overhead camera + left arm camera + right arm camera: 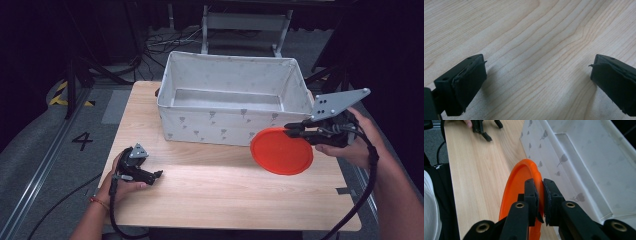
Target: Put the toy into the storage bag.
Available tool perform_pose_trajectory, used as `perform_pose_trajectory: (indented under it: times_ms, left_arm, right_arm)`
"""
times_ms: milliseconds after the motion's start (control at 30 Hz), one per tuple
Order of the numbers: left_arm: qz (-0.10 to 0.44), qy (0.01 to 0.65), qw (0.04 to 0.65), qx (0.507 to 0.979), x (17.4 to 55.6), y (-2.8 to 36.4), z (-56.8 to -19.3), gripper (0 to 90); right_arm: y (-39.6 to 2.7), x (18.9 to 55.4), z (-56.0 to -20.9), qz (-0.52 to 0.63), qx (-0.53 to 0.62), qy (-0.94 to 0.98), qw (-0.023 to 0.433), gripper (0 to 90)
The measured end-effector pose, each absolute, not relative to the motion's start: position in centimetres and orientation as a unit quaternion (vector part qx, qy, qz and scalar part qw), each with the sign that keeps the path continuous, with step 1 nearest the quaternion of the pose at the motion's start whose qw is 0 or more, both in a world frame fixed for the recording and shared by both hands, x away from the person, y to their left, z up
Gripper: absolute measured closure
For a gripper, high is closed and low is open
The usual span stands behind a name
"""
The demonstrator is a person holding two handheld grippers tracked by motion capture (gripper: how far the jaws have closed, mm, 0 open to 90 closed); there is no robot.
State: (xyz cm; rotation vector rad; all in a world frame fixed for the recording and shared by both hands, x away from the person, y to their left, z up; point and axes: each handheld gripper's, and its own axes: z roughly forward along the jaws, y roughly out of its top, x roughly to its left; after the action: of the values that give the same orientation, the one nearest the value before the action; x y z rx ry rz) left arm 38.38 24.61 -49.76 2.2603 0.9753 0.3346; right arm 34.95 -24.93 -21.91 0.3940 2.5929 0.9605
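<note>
An orange round plate (281,150) hangs above the right side of the wooden table (210,185), just in front of the grey fabric box (232,97). My right gripper (292,131) is shut on the plate's rim; in the right gripper view the plate (520,182) stands on edge between the two black jaws of this gripper (541,183). My left gripper (152,176) rests on the table at the front left, jaws wide open. In the left gripper view its fingers (471,77) have bare wood between them.
The box is open-topped and empty inside, its near wall (549,152) close beside the plate. Cables trail from both grippers over the table's front edge. Dark floor and metal frames surround the table.
</note>
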Motion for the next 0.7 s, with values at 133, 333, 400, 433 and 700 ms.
perform_pose_trajectory:
  times_ms: [133, 333, 400, 433, 700]
  left_arm:
    - [0.128, 0.371, 0.323, 0.861, 38.4, 24.6, -49.8, 0.7]
    - [0.128, 0.371, 0.323, 0.861, 38.4, 24.6, -49.8, 0.7]
    - [0.128, 0.371, 0.323, 0.861, 38.4, 24.6, -49.8, 0.7]
    - [0.127, 0.371, 0.323, 0.861, 38.4, 24.6, -49.8, 0.7]
    - [0.125, 0.368, 0.324, 0.863, 38.5, 24.6, -49.8, 0.6]
  right_arm:
    - [-24.6, 35.8, -20.1, 0.338, 0.136, 0.913, 0.181, 82.3]
    - [-24.3, 37.0, -18.6, 0.335, 0.137, 0.912, 0.192, 82.4]
    - [-24.3, 37.5, -18.0, 0.335, 0.139, 0.911, 0.194, 82.4]
    - [-24.3, 37.8, -17.7, 0.336, 0.138, 0.911, 0.197, 82.4]
    - [-24.6, 40.0, -15.4, 0.341, 0.159, 0.9, 0.221, 82.4]
